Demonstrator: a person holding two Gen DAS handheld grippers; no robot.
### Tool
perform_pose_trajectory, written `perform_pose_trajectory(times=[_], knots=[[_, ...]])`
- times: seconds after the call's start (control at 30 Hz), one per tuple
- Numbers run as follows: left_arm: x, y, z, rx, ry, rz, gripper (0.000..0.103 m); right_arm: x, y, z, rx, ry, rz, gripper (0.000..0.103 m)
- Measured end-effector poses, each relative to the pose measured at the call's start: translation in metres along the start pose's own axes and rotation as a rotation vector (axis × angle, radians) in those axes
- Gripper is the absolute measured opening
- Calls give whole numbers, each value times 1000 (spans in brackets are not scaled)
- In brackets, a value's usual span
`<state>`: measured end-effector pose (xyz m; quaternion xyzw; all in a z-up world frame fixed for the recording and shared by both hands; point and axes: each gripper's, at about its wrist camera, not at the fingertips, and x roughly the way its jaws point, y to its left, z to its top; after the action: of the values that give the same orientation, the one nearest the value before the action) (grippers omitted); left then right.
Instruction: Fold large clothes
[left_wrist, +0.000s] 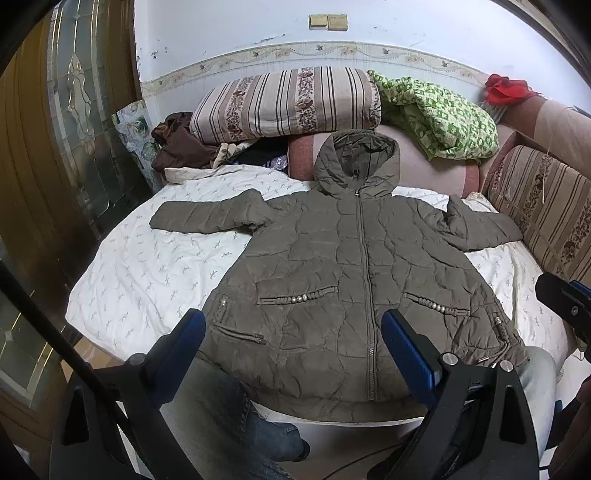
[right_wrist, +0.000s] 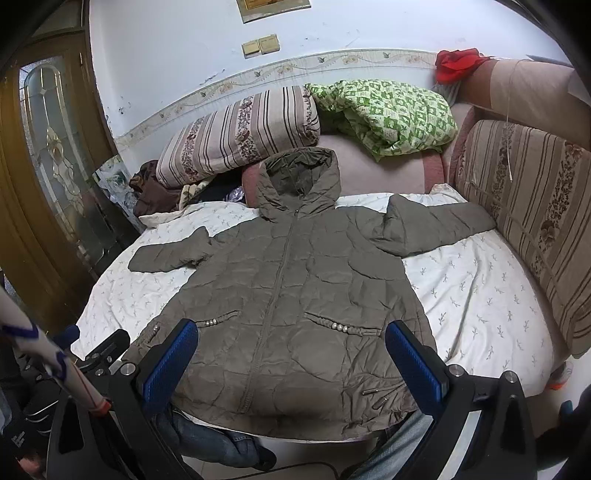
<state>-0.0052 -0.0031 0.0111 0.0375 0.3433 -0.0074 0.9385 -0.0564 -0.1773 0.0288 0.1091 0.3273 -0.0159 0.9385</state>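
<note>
An olive-green quilted hooded jacket (left_wrist: 332, 266) lies flat, front up and zipped, on a white patterned sheet (left_wrist: 147, 266). Its sleeves are spread to both sides and its hood points to the far wall. It also shows in the right wrist view (right_wrist: 295, 295). My left gripper (left_wrist: 293, 343) is open and empty, held above the jacket's hem. My right gripper (right_wrist: 291, 354) is open and empty, also above the hem. The right gripper's body shows at the right edge of the left wrist view (left_wrist: 565, 299).
A striped bolster (left_wrist: 284, 103), a green patterned quilt (left_wrist: 436, 114) and brown clothes (left_wrist: 177, 144) lie at the back. A striped cushion (right_wrist: 528, 206) lines the right side. A wooden glass door (left_wrist: 66, 129) stands left. Jeans-clad legs (left_wrist: 236, 413) are at the near edge.
</note>
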Motion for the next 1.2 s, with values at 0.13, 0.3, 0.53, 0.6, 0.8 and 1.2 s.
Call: perform_pose_trajectory(times=[0.13, 0.3, 0.53, 0.6, 0.8, 1.2], knots=[[5, -1, -1, -6, 9, -1, 95, 3, -3, 0, 8, 4, 5, 103], [7, -1, 0, -7, 11, 1, 95, 7, -5, 0, 11, 12, 10, 103], [12, -5, -1, 17, 16, -1, 95, 12, -7, -1, 15, 20, 9, 103], [13, -6, 0, 21, 11, 0, 95, 13, -7, -1, 15, 20, 6, 103], [17, -10, 0, 23, 12, -1, 95, 16, -8, 2, 11, 27, 4, 103], [28, -17, 14, 20, 11, -16, 95, 28, -17, 19, 55, 15, 50, 103]])
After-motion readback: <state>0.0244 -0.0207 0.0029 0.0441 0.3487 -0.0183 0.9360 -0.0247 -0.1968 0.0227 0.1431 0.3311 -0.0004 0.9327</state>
